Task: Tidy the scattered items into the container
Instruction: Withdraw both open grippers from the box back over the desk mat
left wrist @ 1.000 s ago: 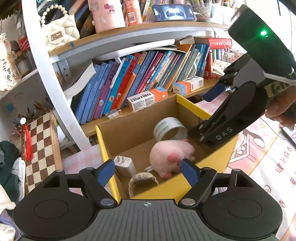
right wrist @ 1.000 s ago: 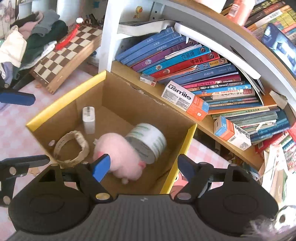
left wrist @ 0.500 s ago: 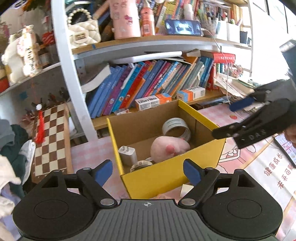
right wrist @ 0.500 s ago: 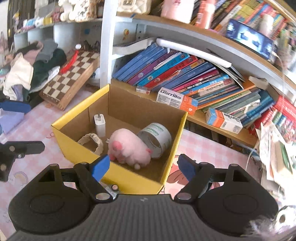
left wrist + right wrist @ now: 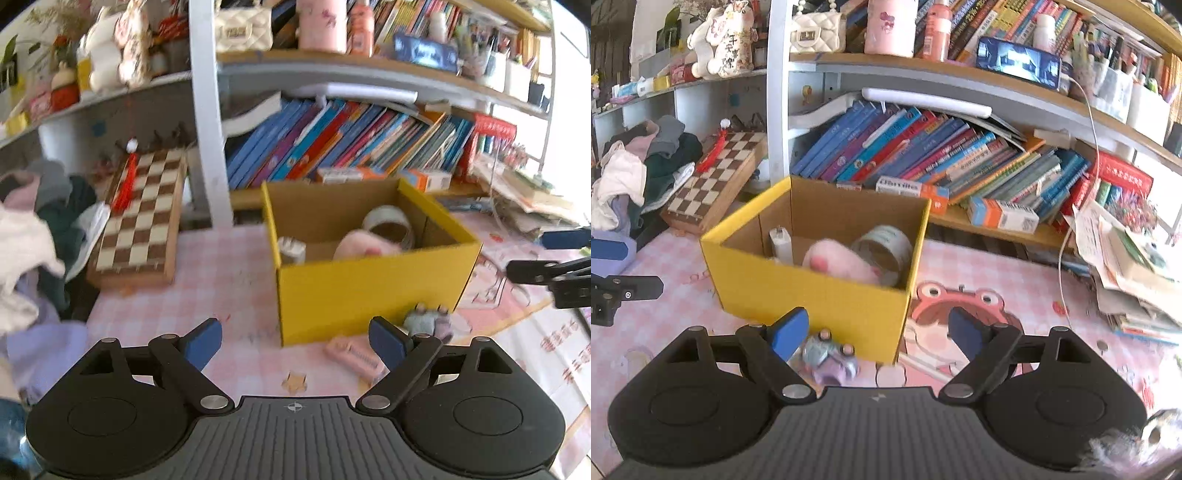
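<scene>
Pink tablecloth (image 5: pixel 229 273) now shows; both hand-held grippers, wide and empty, pulled back from box (image 5: pixel 369 284).

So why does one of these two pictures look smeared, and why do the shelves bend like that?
Left wrist view: motion blur smears the yellow box and the pink plush. Right wrist view: sharper, and the book spines are crisp. Both views: the fisheye lens bows the shelves, and daylight washes out the right edge in the left wrist view.
</scene>
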The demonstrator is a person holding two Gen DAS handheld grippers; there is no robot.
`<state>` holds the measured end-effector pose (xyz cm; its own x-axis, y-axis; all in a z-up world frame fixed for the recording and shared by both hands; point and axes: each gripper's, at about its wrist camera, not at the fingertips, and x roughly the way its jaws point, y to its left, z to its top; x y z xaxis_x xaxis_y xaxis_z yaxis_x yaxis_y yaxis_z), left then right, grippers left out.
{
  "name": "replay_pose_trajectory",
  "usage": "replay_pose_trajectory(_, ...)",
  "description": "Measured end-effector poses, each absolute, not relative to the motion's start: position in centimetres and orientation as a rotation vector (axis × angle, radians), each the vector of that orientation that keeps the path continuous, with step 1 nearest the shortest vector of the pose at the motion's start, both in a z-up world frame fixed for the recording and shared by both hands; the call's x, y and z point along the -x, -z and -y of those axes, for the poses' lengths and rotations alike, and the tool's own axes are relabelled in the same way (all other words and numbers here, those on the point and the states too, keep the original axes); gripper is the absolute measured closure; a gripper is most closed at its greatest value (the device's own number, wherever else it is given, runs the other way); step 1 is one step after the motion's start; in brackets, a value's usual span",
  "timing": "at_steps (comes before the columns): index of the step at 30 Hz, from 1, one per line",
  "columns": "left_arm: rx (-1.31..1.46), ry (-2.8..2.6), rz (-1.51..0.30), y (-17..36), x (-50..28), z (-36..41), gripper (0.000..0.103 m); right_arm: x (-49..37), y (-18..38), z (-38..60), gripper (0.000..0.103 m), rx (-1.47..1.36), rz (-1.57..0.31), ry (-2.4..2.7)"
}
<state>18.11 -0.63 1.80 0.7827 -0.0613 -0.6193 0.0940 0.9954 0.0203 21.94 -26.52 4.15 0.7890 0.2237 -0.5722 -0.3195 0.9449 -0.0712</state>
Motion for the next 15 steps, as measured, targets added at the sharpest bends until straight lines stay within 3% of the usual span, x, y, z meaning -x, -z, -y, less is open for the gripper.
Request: replay_pose_trajectory(15, -0.144, 0.109, -0.779, 2.6, -14.5, 2.7, 0.014, -17.0, 2.1, 25.8, 0.017, 0.228, -0.731, -0.305)
